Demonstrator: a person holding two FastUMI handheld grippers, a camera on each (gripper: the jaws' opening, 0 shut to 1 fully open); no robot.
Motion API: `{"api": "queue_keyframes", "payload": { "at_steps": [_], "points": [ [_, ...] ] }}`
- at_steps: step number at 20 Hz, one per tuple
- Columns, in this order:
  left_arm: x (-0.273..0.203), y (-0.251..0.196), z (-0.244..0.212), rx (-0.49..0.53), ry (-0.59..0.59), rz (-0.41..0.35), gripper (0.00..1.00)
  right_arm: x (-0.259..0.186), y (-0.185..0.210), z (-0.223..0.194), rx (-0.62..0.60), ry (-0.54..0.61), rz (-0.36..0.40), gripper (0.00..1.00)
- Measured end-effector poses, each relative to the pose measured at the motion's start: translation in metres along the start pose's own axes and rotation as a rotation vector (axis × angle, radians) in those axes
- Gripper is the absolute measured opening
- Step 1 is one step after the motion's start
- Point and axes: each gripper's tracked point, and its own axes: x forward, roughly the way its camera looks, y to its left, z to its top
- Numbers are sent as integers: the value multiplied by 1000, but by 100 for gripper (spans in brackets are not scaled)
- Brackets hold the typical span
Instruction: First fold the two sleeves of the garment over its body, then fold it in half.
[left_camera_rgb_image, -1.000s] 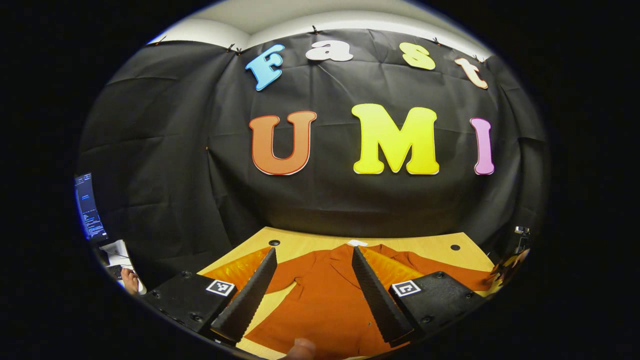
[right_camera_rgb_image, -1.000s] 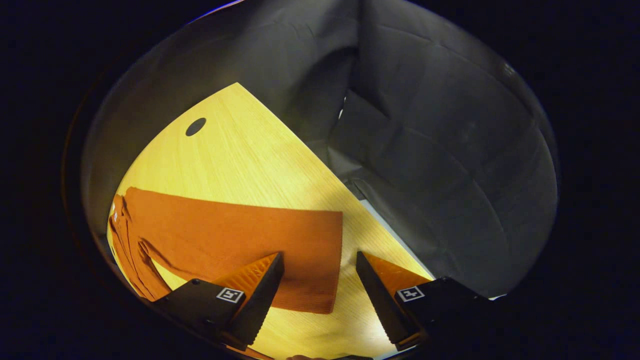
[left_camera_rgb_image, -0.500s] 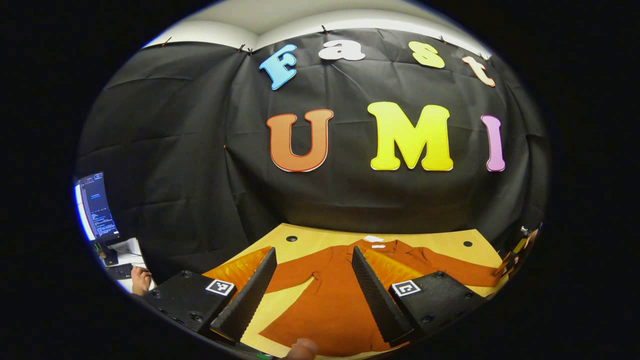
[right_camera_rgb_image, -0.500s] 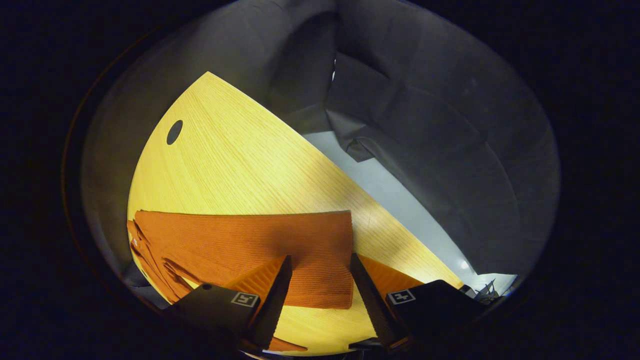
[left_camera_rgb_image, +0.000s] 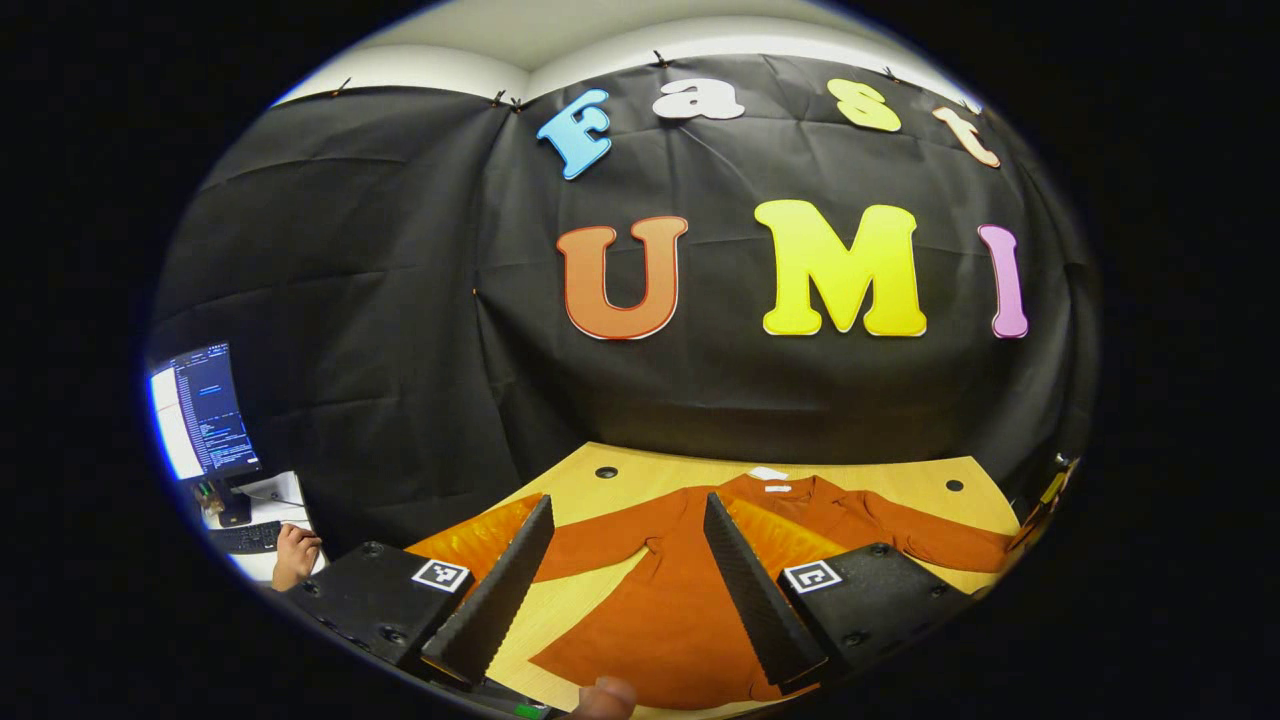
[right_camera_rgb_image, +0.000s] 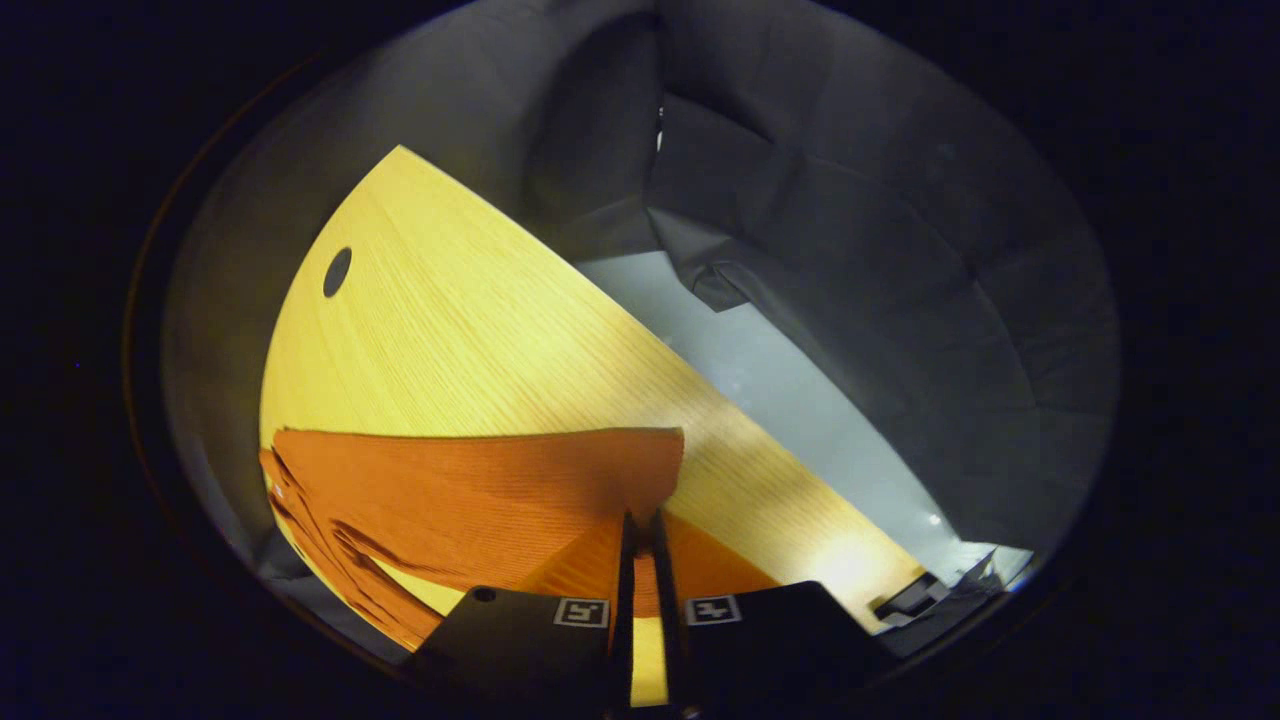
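The garment (left_camera_rgb_image: 690, 590) lies spread flat on the surface (left_camera_rgb_image: 870, 478), collar at 12 o'clock, both sleeves out toward 9 and 3 o'clock. The left tongs (left_camera_rgb_image: 625, 585) hang released above its body, grasping nothing. In the right gripper view the right tongs (right_camera_rgb_image: 640, 590) are clenched on the right sleeve (right_camera_rgb_image: 480, 490) near its cuff edge. Judgement: the first sleeve fold is in hand. Lift only enough to clear the surface, carry the cuff across toward 9 o'clock over the body, keep the crease at the shoulder seam, and lay it flat before letting go.
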Motion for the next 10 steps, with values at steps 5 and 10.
{"api": "queue_keyframes", "payload": {
  "at_steps": [5,10],
  "points": [
    [0,-2,11,24,-22,-20,98,-6,14,7,-11,-41,38,5],
    [6,11,10,31,-49,-59,100,-36,26,6,-52,-112,38,3]
  ]
}}
